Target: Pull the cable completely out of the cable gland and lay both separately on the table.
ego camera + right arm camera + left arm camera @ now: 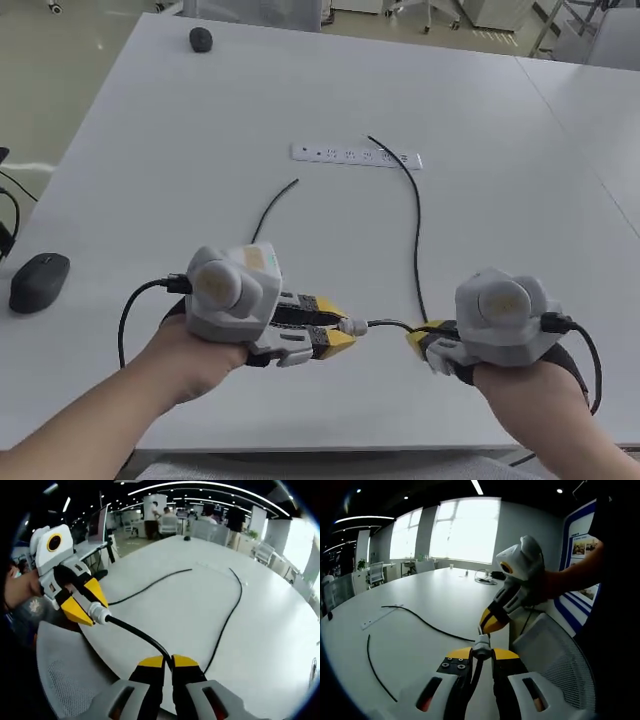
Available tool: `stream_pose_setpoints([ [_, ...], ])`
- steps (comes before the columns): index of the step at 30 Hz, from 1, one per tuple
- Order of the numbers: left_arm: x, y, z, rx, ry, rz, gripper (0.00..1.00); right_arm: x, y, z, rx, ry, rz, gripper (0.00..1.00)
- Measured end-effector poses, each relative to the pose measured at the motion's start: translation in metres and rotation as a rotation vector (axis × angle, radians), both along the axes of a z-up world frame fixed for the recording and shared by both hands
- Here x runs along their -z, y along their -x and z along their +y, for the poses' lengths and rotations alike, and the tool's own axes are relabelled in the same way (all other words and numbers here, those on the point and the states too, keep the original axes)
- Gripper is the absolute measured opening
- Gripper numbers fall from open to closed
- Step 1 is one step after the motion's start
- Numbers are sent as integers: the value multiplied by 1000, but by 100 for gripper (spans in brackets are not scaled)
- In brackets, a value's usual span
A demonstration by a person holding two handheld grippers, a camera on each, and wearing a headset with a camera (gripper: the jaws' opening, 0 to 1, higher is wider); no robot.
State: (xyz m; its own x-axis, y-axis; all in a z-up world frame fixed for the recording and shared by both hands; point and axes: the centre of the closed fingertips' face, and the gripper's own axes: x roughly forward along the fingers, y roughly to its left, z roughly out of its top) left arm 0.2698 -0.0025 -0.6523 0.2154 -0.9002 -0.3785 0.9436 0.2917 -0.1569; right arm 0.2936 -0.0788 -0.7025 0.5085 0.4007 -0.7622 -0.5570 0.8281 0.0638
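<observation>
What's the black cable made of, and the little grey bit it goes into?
Cable: likely rubber or soft plastic, matte black; it lies in loose curves. Gland: pale grey, smooth, slightly shiny, probably plastic, maybe metal; too small to tell.

The table (480,110) is plain white. The cable (417,230) is black, and the cable gland (352,325) is pale grey. The left tongs (347,331) and right tongs (413,339) have yellow tips over black, with light grey shells. The power strip (356,156) is white and the mouse (40,281) is dark grey.
</observation>
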Motion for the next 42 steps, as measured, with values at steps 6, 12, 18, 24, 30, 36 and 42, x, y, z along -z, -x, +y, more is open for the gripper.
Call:
stream_pose_setpoints([
  [6, 1, -3, 3, -13, -3, 3, 15, 2, 4, 2, -48, 38, -18, 0],
  [12, 0, -6, 7, -11, 0, 5, 15, -3, 5, 4, -56, 28, -46, 1],
  [18, -7, -10, 10, -23, 18, 17, 15, -16, 6, 4, -81, 30, -85, 8],
  [24, -5, -7, 9, -20, 10, 29, 15, -44, 9, 25, -198, 72, -183, 16],
  [30, 3, -4, 9, -19, -2, 40, 15, -42, 11, 59, -409, 212, -279, 14],
  [36, 4, -3, 8, -14, -4, 48, 15, -34, 13, 71, -514, 271, -283, 9],
  [42, 6, -5, 9, -14, -9, 51, 15, -32, 12, 72, -511, 249, -266, 2],
])
